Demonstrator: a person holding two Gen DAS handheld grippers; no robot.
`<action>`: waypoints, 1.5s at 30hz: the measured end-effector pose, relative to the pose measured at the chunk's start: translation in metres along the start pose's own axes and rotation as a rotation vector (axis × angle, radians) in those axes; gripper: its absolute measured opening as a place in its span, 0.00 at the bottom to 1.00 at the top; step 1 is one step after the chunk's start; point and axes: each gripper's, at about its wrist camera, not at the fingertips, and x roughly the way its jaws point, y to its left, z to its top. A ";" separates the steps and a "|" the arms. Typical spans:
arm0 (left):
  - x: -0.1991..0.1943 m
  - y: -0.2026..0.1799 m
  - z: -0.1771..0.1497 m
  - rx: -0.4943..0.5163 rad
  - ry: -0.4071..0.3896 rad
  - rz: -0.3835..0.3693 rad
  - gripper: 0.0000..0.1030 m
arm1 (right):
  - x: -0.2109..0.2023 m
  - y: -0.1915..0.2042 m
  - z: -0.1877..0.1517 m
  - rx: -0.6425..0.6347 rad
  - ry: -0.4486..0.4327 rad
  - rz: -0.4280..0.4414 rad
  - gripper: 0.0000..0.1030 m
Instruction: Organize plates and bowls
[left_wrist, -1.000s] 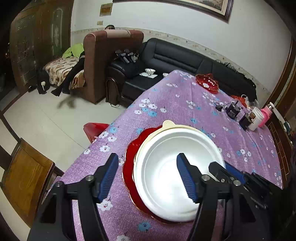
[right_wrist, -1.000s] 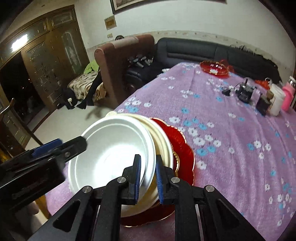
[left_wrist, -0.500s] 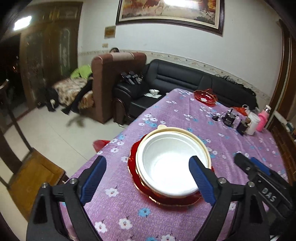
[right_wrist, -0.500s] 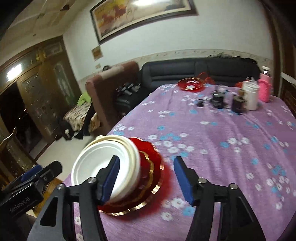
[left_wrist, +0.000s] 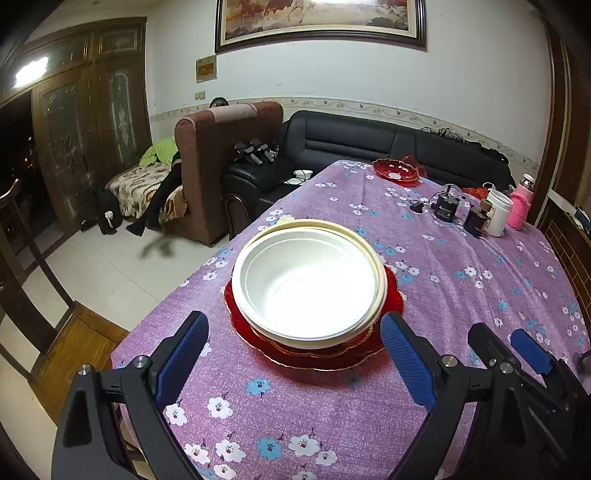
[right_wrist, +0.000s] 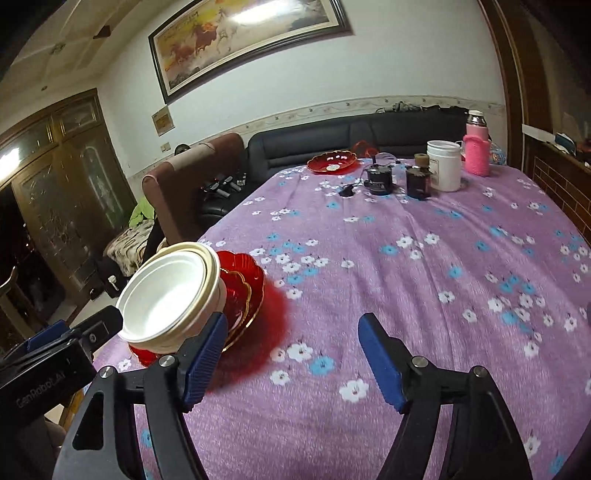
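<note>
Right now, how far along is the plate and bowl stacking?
Done: the white bowl sits nested in a cream bowl on the red plates. In hand: nothing; the left tool and right tool have just opened, empty. Left: the red dish at the far end.

Two nested bowls, a white bowl (left_wrist: 306, 288) inside a cream bowl (left_wrist: 375, 251), sit on two stacked red plates (left_wrist: 325, 354) on one purple floral tablecloth (left_wrist: 461, 288); a third red dish (left_wrist: 395, 171) lies at the far end beside one white jar (left_wrist: 496, 218), one pink bottle (left_wrist: 521, 206) and two small dark devices (left_wrist: 447, 208)
</note>
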 end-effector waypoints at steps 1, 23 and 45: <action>-0.002 -0.001 -0.001 0.003 -0.006 0.002 0.92 | -0.002 -0.001 -0.002 -0.002 -0.004 -0.003 0.76; -0.023 0.000 -0.009 0.005 -0.067 0.007 0.92 | -0.024 0.031 -0.023 -0.135 -0.078 -0.023 0.81; -0.010 0.014 -0.015 -0.036 -0.030 -0.047 0.92 | -0.014 0.057 -0.035 -0.216 -0.040 -0.022 0.81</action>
